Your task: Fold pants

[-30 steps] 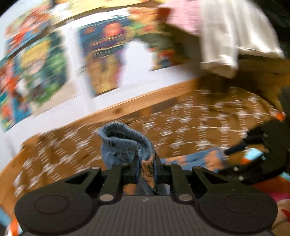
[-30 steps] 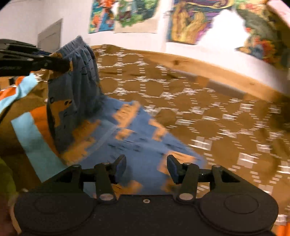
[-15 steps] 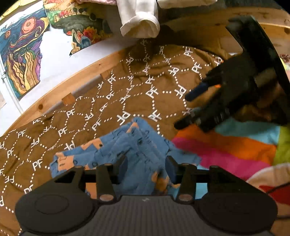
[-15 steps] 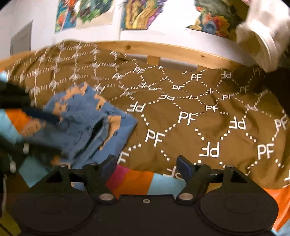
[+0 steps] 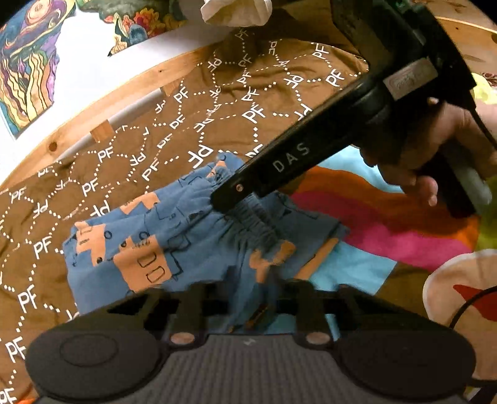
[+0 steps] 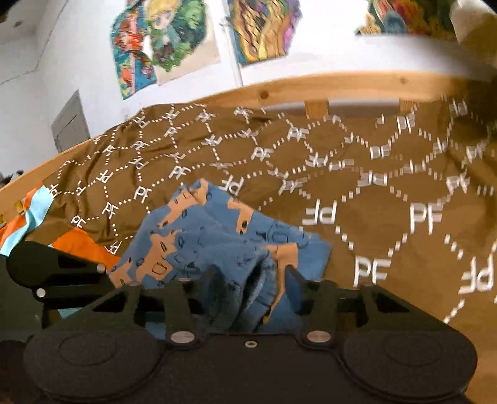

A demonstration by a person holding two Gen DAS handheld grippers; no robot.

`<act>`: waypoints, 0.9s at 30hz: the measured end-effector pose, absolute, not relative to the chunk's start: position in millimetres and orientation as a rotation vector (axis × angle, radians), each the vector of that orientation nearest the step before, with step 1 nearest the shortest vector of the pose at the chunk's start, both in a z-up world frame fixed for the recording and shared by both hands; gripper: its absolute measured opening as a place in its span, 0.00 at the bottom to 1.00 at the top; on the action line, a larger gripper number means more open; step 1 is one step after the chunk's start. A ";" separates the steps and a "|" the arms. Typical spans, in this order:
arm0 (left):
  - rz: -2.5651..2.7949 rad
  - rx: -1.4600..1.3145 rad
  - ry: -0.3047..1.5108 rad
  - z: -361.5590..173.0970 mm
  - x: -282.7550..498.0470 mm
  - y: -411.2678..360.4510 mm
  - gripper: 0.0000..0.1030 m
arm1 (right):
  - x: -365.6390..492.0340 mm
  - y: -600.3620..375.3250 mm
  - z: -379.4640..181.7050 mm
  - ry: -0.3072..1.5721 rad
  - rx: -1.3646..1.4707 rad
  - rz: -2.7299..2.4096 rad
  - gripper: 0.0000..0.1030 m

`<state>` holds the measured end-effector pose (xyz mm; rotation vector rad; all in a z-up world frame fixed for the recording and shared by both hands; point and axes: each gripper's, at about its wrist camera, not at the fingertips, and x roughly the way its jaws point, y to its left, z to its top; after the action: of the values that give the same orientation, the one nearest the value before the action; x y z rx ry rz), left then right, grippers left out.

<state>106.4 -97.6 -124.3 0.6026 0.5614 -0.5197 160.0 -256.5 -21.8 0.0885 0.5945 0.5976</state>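
Note:
Blue pants (image 5: 161, 236) with orange prints lie bunched on the brown "PF" bedspread (image 5: 248, 102). Low in the left wrist view, my left gripper (image 5: 251, 298) is closing on the pants' near edge, and the fabric drapes over its fingertips. My right gripper (image 5: 223, 202) comes in from the upper right, held by a hand (image 5: 441, 146), its tips on the gathered waistband (image 5: 257, 223). In the right wrist view the right gripper (image 6: 251, 279) is closing around a thick bunch of the pants (image 6: 217, 230). The left gripper (image 6: 105, 276) shows at the left, side-on.
A wooden bed rail (image 5: 102, 105) runs behind the bedspread below a wall with posters (image 6: 161, 34). A striped blanket (image 5: 382, 223) in pink, orange and light blue lies to the right. A white garment (image 5: 236, 12) hangs at the top, and a pale cushion (image 5: 459, 289) sits at the lower right.
The left gripper brought the pants down, let them go on the bedspread, then closed on their near edge. The right gripper swung across from the side and closed on the waistband.

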 end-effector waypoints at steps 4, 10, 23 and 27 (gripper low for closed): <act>-0.513 0.572 0.534 -115.6 101.3 -97.0 0.06 | 160.0 -265.5 -24.4 0.599 0.183 0.593 0.10; -0.549 0.534 0.467 -92.8 83.6 -100.9 0.05 | 148.4 -279.6 4.1 0.551 0.193 0.590 0.09; -0.601 0.350 0.559 -100.4 85.0 -62.0 0.51 | 139.4 -279.7 -11.1 0.542 -0.014 0.464 0.52; -0.470 0.264 0.623 -100.8 92.2 -32.4 0.51 | 128.9 -268.5 -1.7 0.492 -0.069 0.481 0.64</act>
<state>92.2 -32.4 -100.8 0.2643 0.6225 -0.4704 128.9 -268.5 -1.7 -0.0690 0.4915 0.4807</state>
